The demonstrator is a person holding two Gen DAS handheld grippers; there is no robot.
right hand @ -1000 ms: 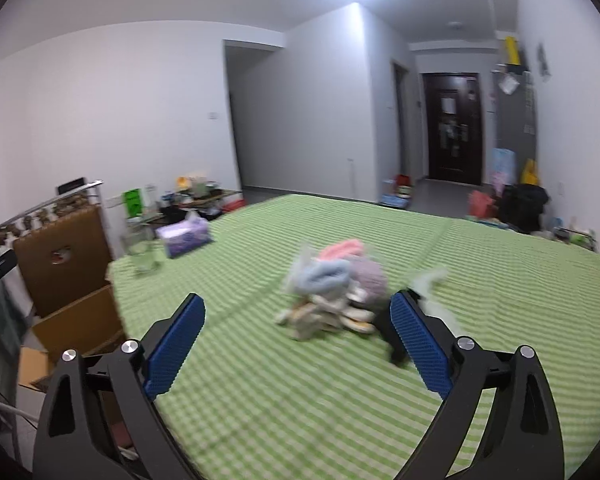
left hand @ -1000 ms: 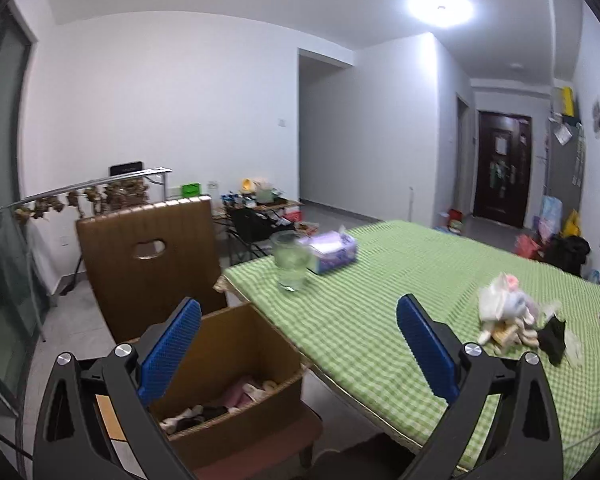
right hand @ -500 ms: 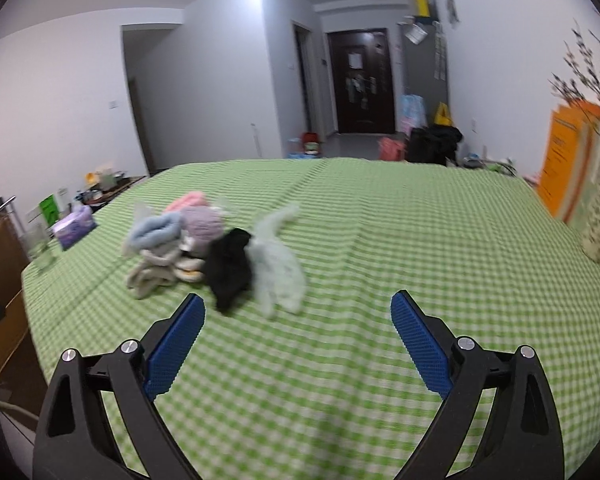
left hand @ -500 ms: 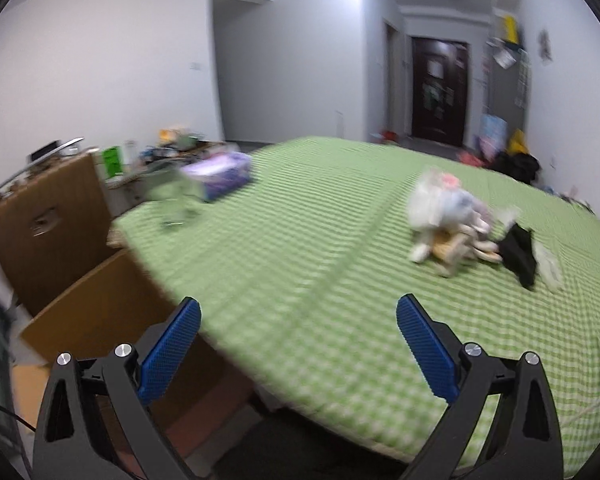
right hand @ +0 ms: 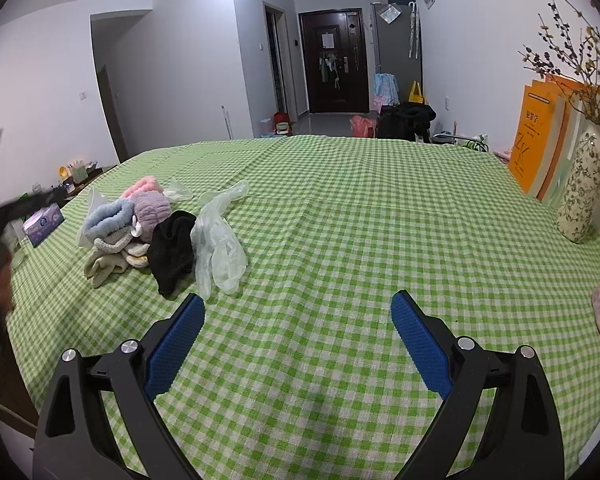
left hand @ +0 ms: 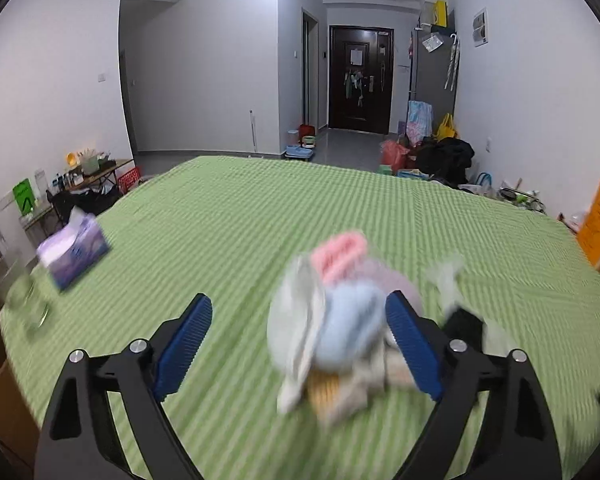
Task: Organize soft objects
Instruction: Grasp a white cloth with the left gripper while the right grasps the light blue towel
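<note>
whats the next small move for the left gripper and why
Probably ease the left gripper forward so the light blue soft piece sits squarely between its fingers. They are closing but grip nothing, and the pile lies off toward the right finger.

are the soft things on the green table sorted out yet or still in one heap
Still heaped: the pile of soft items sits bunched together on the checked cloth, pieces overlapping.

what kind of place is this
Most likely a lived-in home, an apartment's main room. A table in a green checked cloth holds a floral vase; a dark entry door ends the hallway, with bags piled nearby.
</note>
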